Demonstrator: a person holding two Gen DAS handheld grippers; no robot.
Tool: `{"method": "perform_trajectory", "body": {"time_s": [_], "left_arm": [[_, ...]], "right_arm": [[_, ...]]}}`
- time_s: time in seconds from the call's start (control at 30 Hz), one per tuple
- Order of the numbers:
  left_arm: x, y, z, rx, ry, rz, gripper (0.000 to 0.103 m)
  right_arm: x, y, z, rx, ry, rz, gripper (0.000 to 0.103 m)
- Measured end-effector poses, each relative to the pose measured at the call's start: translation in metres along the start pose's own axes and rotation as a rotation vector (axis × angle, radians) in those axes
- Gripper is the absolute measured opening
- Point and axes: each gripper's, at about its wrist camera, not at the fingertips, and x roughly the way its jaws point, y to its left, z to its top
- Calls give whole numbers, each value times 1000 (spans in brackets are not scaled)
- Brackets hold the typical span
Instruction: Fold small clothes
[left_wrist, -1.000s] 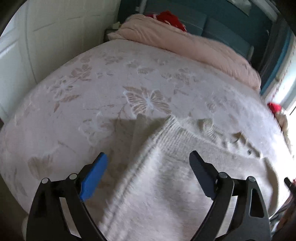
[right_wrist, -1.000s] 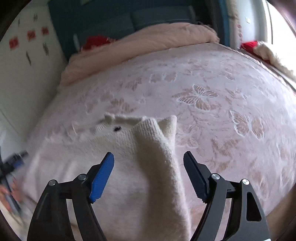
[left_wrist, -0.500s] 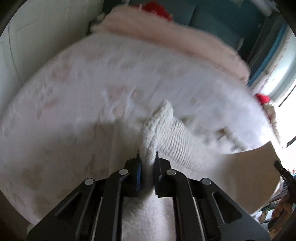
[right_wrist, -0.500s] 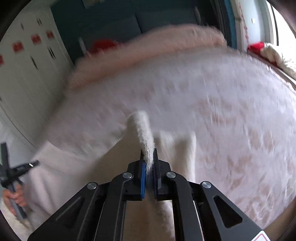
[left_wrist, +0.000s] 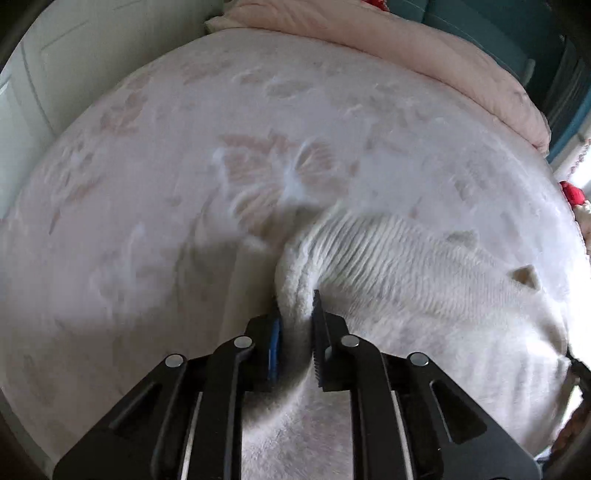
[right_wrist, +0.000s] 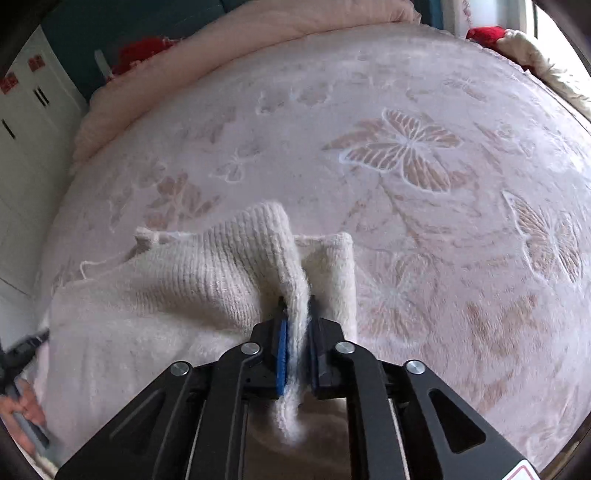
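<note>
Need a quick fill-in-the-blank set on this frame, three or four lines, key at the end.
1. Each gripper, left and right, has a fold of the cream ____ between its pads.
2. The bedspread carries a raised pattern of ____.
3. In the right wrist view, the pad to the left of the pinched knit is coloured ____.
4. A rolled ____ quilt lies along the far edge of the bed.

Missing words: sweater; butterflies; blue; pink
</note>
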Motion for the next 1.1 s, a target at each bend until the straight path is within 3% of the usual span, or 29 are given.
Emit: {"method": "perform_trajectory", "body": {"time_s": [0.07,0.13,0.27,0.4,0.43,0.47,0.53,0.63,0.73,0.77,0.83,0.97,1.1], "left_arm": [[-18,3,-5,-4,-42,22,32],[-39,8,-8,-5,-84,16,35],[-91,1,-32,21,-156,-36,46],[-88,-12,-77,73,-89,-40,51],[-79,-14,-87,85,-55,-18,51],[-67,-14,-98,95,-16,10,51],[-67,-13,-107,117,-34,24,51],[-73,-16,-110,144,-40,44,52],[-69,-14,-109,142,-37,54,53],[-68,-15,-109,145,-39,56,53],[-67,-16,-111,160,-41,64,53],[-65,-14,-112,171,-41,56,54],[-62,-18,-113,160,-40,73,55]], "right_arm": [[-35,8,-1,-8,-67,18,24],[-61,16,-11,-26,-106,55,25],[-82,41,-61,-89,-82,122,24],[-37,46,-118,-127,69,55,20],[-38,45,-123,-114,54,54,18],[-45,46,-122,-97,45,54,19],[-68,56,-115,-85,27,104,19],[-87,75,-113,-198,-38,94,19],[-47,53,-114,-215,42,-42,18],[-34,36,-117,-172,81,-24,12],[-48,24,-111,-83,58,34,10],[-84,12,-78,2,-43,83,14],[-70,12,-30,-24,-83,50,14]]}}
